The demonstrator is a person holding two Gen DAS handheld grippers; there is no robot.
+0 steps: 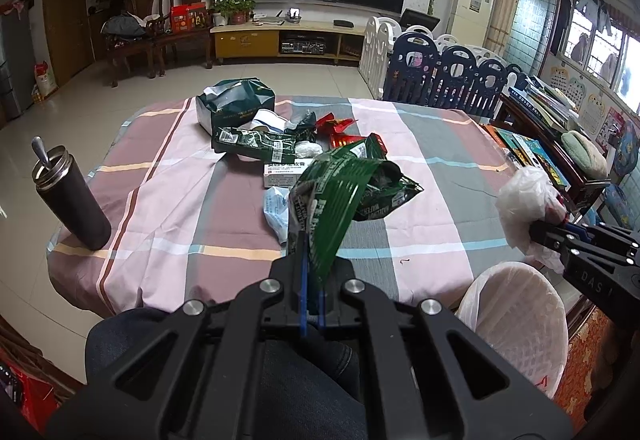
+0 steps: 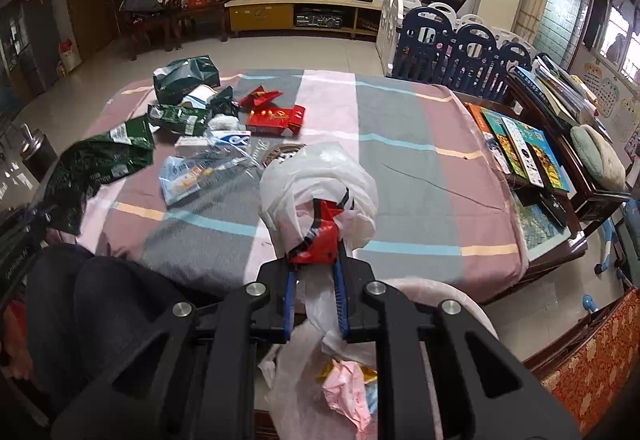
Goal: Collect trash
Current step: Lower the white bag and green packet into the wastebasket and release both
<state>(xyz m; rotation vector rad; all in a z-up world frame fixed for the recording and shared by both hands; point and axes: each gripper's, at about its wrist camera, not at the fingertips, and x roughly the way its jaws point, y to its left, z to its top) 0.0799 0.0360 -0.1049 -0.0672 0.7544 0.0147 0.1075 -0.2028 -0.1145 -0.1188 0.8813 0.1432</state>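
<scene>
Step in hand: carrying, judged from both loads being clear of the worktop (image 2: 400,127), a surface under a striped cloth.
Left gripper (image 1: 310,260): fingers pressed together on a crumpled green foil wrapper (image 1: 344,191), held up at frame centre of the left view.
Right gripper (image 2: 316,276): fingers nearly closed, pinching a white plastic bag (image 2: 320,179) with a red wrapper (image 2: 322,232) bundled in it; lower centre of the right view.
Bin (image 1: 520,320): one, lined with a pale bag, lower right of the left view; in the right view it lies directly under the right fingers, with pink and yellow scraps inside.
Next move, judged: the right load looks ready to be let go into the bin; the left wrapper needs carrying rightward over the rim first.
Trash left on worktop, upper left of the right view: several green packets, two red packages, one light blue packet (image 2: 184,179), a few small boxes; exact count unclear where they overlap.
Other: one dark steel flask (image 1: 72,195), left edge.
</scene>
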